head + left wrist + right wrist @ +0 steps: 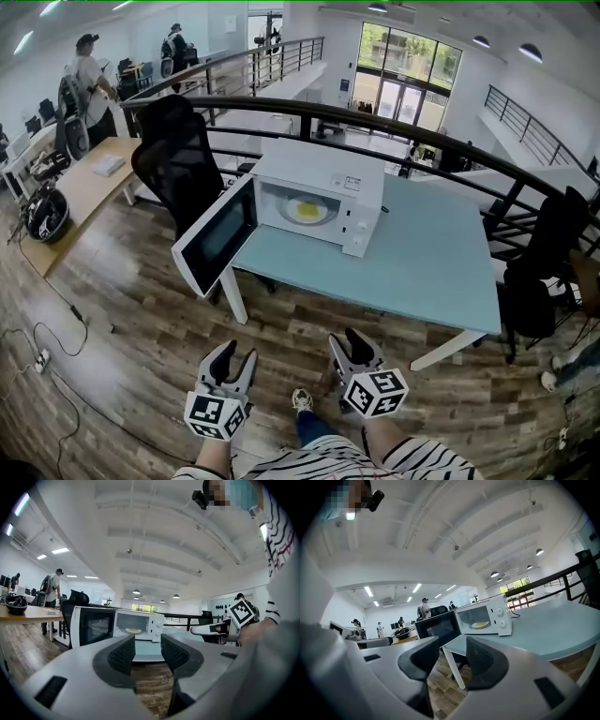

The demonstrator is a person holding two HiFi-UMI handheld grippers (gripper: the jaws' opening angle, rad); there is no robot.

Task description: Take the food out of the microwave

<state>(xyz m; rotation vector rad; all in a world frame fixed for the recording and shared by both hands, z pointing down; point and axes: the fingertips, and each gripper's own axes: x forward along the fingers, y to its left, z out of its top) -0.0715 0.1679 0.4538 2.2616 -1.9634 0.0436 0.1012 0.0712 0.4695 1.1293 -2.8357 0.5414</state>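
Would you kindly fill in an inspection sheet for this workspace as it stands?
Surface: pale blue table, only the microwave on it.
Job's things: microwave door swung open; yellow food inside.
Clutter: nothing seen.
Grippers: left gripper and right gripper both open, empty, short of the table.
Cables: microwave cord on the table; loose cables on the wood floor.
Surroundings: black chair, railing, wooden desk, people beyond.
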